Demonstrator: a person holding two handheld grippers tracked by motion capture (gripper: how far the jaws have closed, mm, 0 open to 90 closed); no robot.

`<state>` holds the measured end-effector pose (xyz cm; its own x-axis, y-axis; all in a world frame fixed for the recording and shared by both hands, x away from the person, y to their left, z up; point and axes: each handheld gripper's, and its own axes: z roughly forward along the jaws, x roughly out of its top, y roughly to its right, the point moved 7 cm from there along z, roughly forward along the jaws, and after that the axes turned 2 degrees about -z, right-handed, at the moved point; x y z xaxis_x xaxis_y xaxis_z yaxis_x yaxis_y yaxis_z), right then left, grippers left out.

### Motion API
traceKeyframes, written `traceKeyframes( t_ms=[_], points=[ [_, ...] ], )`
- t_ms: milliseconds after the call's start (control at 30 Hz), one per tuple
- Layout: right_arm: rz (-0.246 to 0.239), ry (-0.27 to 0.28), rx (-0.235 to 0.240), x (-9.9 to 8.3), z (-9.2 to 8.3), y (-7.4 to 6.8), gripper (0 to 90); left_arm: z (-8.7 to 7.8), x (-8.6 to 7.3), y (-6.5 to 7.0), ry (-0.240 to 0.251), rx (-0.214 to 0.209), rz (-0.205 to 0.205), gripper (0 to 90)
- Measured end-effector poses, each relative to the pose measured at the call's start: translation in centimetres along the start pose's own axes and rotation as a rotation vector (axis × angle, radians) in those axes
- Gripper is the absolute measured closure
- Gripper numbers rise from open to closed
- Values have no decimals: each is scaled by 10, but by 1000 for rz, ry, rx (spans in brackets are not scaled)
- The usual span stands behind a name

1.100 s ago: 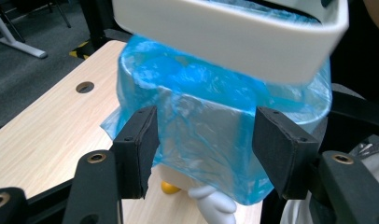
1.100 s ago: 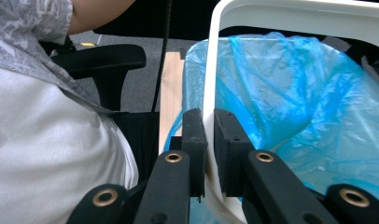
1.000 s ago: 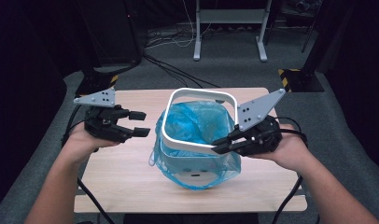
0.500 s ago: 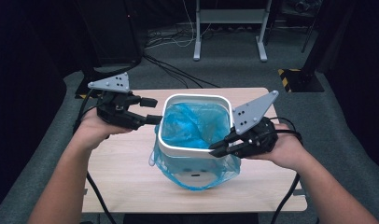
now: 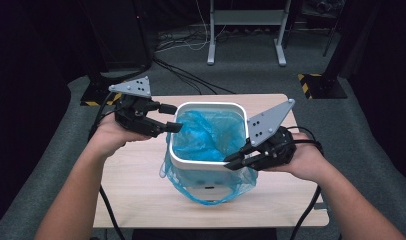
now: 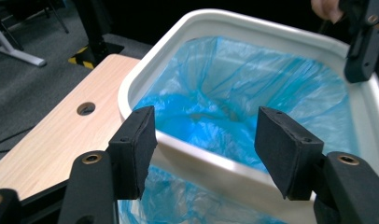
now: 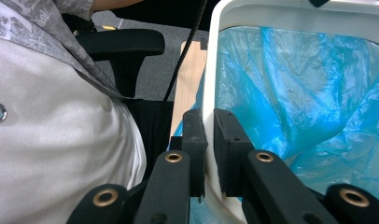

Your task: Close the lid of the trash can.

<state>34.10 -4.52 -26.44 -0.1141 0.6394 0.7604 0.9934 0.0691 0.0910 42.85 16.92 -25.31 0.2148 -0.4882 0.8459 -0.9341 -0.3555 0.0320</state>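
While right gripper [image 5: 231, 162] pinches white rim ring [image 5: 191, 165] over blue bag [image 5: 206, 135], left gripper [image 5: 175, 118] stands open astride it, untouched.

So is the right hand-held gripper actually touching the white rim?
Touching. The right gripper view shows the right hand-held gripper shut on the white rim, one pad pressed on each side; the high view agrees.

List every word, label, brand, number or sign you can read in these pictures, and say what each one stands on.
No readable text: the white bin, its blue bag and the wooden table carry no words or numbers.
Yellow-and-black hazard stripes mark the stand feet on the floor; a sign without words.
The grey pattern on the person's shirt is too blurred to read.
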Motion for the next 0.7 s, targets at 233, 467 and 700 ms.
traceKeyframes(
  t_ms=[233, 467, 700],
  points=[
    [10, 18, 5, -5, 1, 2, 834, 3, -2, -5, 31, -6, -36, 364],
    [8, 26, 20, -8, 3, 5, 831, 2, -5, -7, 16, 1, -50, 366],
    [13, 5, 23, -11, 9, 3, 832, 9, -15, -9, -4, -4, -60, 370]
  ],
)
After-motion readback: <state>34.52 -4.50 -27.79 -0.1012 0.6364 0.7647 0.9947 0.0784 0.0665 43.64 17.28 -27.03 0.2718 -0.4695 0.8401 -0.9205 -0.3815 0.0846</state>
